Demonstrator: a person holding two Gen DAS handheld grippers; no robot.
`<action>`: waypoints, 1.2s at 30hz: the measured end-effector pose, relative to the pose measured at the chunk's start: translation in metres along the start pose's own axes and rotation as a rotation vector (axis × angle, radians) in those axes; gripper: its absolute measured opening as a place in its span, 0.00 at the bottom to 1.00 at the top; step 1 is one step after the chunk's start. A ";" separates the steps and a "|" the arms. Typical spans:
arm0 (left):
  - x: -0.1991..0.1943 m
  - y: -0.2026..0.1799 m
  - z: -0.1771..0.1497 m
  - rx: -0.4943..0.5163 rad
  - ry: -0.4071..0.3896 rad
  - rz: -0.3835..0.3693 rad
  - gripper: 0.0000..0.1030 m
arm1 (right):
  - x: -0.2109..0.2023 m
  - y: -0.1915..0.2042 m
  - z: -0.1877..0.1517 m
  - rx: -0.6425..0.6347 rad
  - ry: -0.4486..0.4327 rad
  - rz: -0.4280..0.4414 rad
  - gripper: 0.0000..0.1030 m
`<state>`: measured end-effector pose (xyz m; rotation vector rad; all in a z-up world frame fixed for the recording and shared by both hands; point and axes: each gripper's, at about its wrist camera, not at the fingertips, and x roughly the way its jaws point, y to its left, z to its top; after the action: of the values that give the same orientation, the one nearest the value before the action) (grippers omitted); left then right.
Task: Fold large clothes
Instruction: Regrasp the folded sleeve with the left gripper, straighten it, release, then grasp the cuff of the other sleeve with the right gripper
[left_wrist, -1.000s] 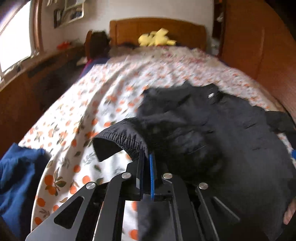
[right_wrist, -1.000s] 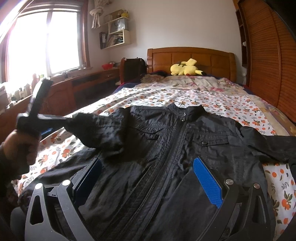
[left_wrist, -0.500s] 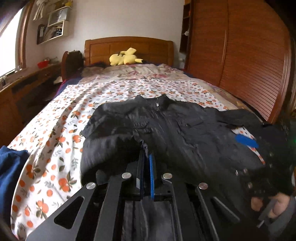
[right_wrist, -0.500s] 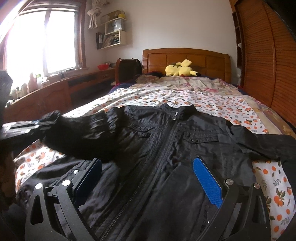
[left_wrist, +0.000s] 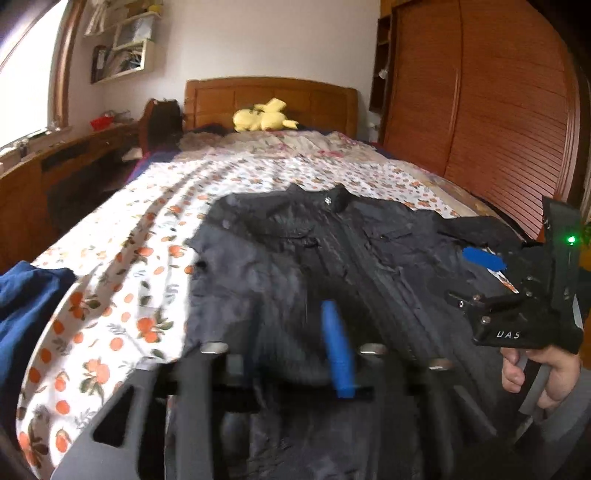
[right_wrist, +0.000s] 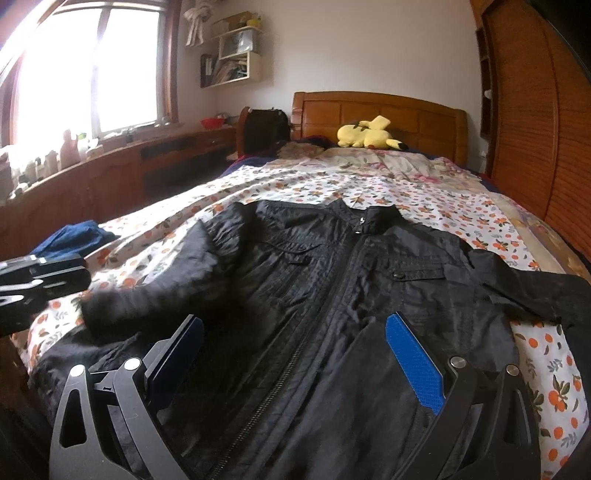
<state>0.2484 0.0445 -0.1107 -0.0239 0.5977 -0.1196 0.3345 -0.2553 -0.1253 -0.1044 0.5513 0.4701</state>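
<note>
A black zip-up jacket lies face up on the flowered bedspread, collar toward the headboard. Its left sleeve is folded inward over the jacket's left side, cuff near the front. The other sleeve spreads out to the right. My left gripper hovers low over the jacket, blurred, its jaws opening, and only the flat jacket shows between them. In the right wrist view the left gripper sits apart from the sleeve cuff. My right gripper stands open wide over the jacket's lower front, holding nothing.
A blue garment lies bunched at the bed's left edge. A yellow plush toy rests by the wooden headboard. A slatted wooden wardrobe lines the right side; a low wooden desk runs under the window on the left.
The left gripper swung the pinched left sleeve in over the jacket, then its jaws parted and the sleeve dropped onto the jacket's left side. The right gripper stayed put, open.
</note>
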 end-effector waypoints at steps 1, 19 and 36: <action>-0.003 0.003 -0.001 0.000 -0.006 0.010 0.60 | 0.002 0.003 -0.001 -0.005 0.005 0.004 0.93; -0.028 0.064 -0.009 -0.032 -0.068 0.157 0.98 | 0.029 0.082 -0.005 -0.140 0.078 0.171 0.93; -0.036 0.079 -0.015 -0.041 -0.064 0.170 0.98 | 0.072 0.143 -0.038 -0.309 0.338 0.356 0.64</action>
<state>0.2190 0.1276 -0.1070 -0.0161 0.5354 0.0583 0.3046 -0.1077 -0.1913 -0.3902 0.8315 0.8935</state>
